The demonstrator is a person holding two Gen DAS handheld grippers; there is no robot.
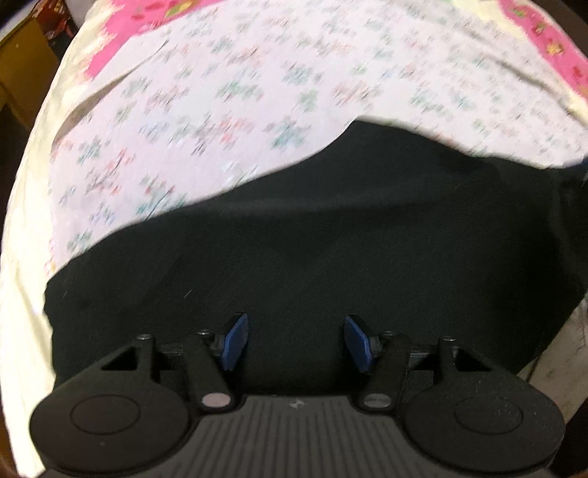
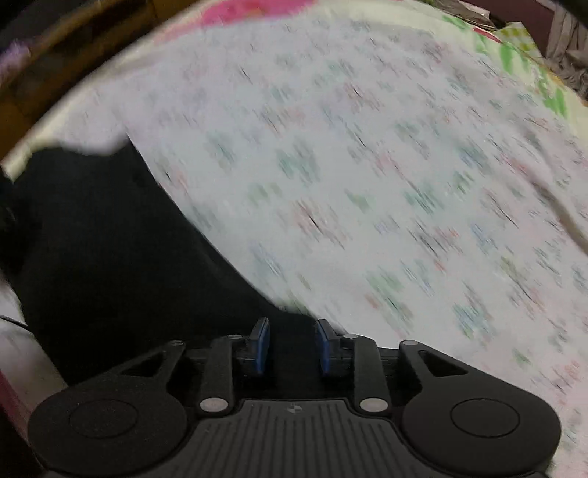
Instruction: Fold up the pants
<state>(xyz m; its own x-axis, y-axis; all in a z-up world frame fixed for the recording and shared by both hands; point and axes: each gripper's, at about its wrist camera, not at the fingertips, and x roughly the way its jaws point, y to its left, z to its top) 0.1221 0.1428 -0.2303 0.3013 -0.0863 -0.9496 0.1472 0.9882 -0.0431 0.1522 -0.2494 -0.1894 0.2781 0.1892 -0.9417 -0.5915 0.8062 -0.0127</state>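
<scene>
The black fabric pants [image 1: 312,235] lie spread on a white bedsheet printed with small green and red floral motifs [image 1: 228,92], which carries a bright pink border [image 1: 121,33] at its far edge. In the left wrist view the dark cloth fills the near half of the scene, its far edge running up from the left to the right. The left gripper [image 1: 296,342] hangs over the pants with its blue-padded jaws spread wide and nothing between the pads; the cloth lies below them.

In the right wrist view the picture is blurred. The pants [image 2: 110,239] lie to the left and near, with the printed sheet [image 2: 386,184] stretching away to the right. The right gripper [image 2: 293,345] sits at the pants' right edge, its jaws narrow but with a visible gap; dark cloth shows behind that gap, and whether the pads pinch it I cannot tell.
</scene>
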